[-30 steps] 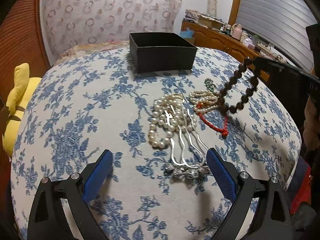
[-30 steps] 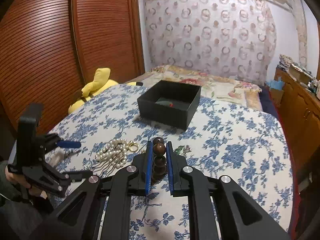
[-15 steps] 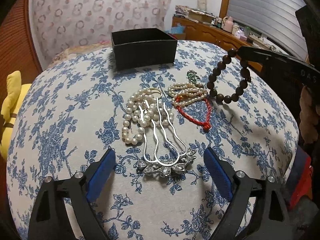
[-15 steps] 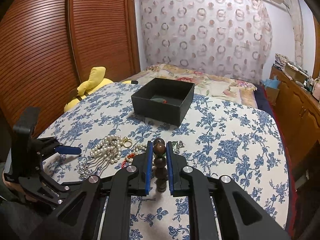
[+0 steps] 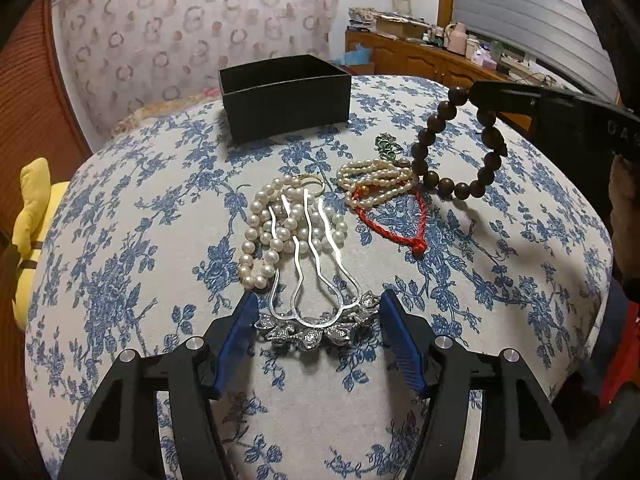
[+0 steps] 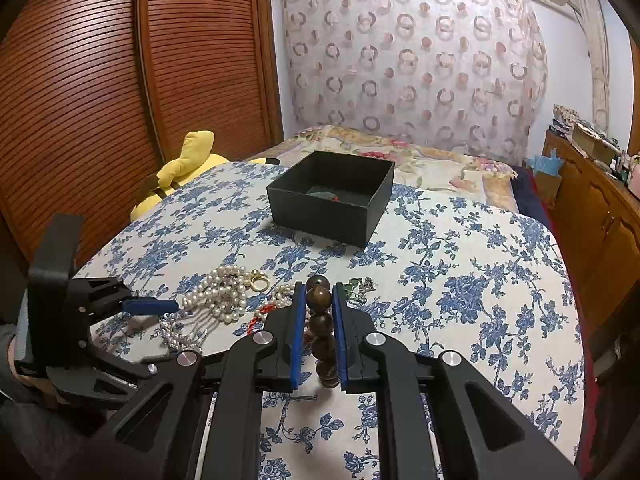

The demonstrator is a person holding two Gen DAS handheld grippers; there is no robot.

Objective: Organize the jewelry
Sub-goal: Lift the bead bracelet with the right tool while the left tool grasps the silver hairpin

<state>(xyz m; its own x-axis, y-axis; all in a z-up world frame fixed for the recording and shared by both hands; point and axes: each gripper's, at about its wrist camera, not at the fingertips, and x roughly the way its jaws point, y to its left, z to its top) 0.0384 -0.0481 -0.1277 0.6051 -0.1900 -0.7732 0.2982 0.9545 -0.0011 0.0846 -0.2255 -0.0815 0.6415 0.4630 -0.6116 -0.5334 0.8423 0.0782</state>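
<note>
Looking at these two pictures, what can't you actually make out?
- Inside of the black box: left view shows only its outer wall; right view shows something dark with a red speck, too small to name.
- Wooden bracelet: in the right view the fingers hide most of the loop.
- Green piece behind the small pearls: too small to identify.
- Dresser clutter: blurred at the edge.

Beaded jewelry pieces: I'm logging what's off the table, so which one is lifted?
The dark brown wooden bead bracelet, clamped in the right gripper and hanging. The large white pearl strand and small-pearl bracelet lie on the floral cloth.
</note>
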